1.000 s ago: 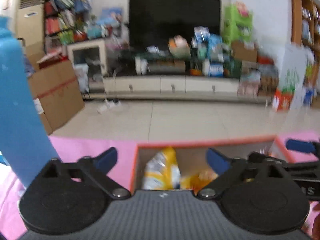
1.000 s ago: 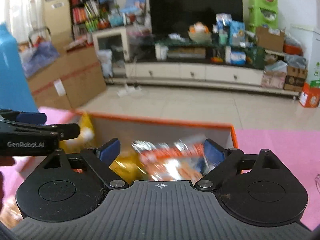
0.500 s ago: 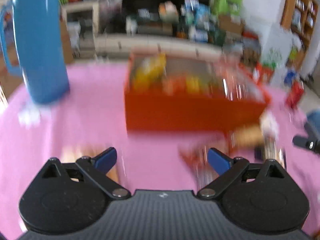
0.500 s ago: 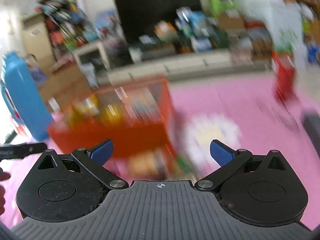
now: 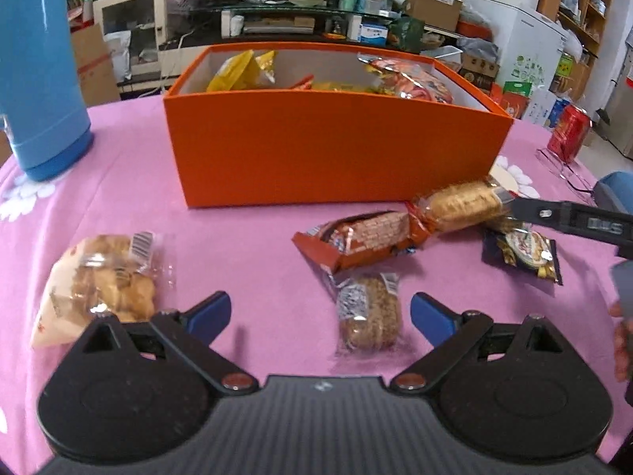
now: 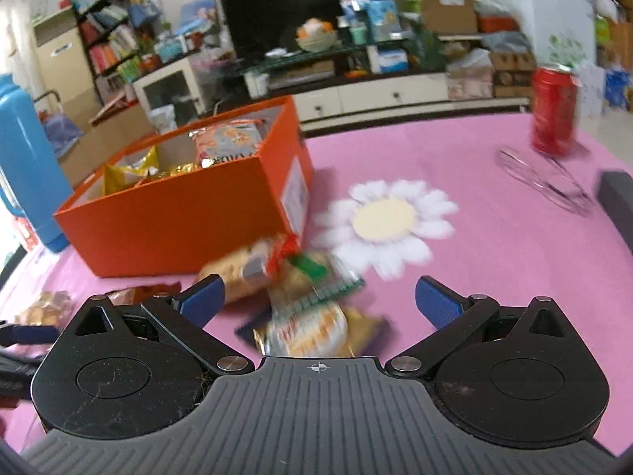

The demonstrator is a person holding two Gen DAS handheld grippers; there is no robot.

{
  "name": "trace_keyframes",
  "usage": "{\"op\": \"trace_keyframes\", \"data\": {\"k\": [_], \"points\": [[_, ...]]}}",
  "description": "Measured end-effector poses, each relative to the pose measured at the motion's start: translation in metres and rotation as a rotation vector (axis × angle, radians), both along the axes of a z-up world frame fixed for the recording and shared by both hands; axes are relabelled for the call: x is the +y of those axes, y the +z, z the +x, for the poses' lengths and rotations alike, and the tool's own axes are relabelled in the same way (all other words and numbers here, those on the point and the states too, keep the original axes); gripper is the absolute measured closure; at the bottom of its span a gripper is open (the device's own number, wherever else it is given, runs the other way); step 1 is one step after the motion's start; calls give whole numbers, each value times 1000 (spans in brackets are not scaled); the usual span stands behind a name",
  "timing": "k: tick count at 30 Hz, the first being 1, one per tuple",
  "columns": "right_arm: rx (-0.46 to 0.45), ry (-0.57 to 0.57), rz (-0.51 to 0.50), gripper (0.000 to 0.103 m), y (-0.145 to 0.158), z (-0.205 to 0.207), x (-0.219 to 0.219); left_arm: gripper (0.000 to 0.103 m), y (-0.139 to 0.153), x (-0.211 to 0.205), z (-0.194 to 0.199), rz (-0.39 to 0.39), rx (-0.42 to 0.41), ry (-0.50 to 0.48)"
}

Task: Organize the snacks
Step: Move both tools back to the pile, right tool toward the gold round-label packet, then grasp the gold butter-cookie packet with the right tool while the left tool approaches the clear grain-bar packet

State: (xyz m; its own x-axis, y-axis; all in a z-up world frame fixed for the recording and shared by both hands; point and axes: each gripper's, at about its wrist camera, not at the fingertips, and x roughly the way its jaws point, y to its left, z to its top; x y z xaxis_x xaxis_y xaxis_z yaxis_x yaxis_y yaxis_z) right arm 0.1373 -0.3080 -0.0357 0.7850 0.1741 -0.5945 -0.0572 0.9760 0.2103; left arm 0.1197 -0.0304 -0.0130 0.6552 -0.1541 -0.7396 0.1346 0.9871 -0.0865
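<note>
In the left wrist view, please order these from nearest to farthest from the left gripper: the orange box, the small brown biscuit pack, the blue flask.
From the left gripper:
1. Small brown biscuit pack, between its open fingers, toward the right one.
2. Orange box, straight ahead, mid-table.
3. Blue flask, far left, near the table edge.

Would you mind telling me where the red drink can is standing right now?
In the right wrist view the red can stands upright at the far right of the pink tablecloth, just beyond the eyeglasses and well right of the orange box.
</note>
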Motion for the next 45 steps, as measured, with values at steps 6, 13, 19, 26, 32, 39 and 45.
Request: {"op": "trace_keyframes", "data": {"k": [6,13,19,26,32,39,45], "points": [[-16,49,-21,9,-16,35,21,7,2,14,-2,-8,-4,24],[86,194,-8,12,-19,42,53,7,1,26,-1,-14,7,44],[152,395,20,14,-15,-8,80,7,0,39,-5,-18,20,44],[55,287,-10,9,11,-32,55,7,-2,18,4,-52,22,-7],[133,39,151,9,-3,-13,3,8,-19,-1,21,-63,49,-35],[170,16,224,9,-13,-4,-8,50,-20,-12,14,-8,3,-104],[176,26,94,9,-15,-4,5,59,-16,-10,-3,79,7,-177]]}}
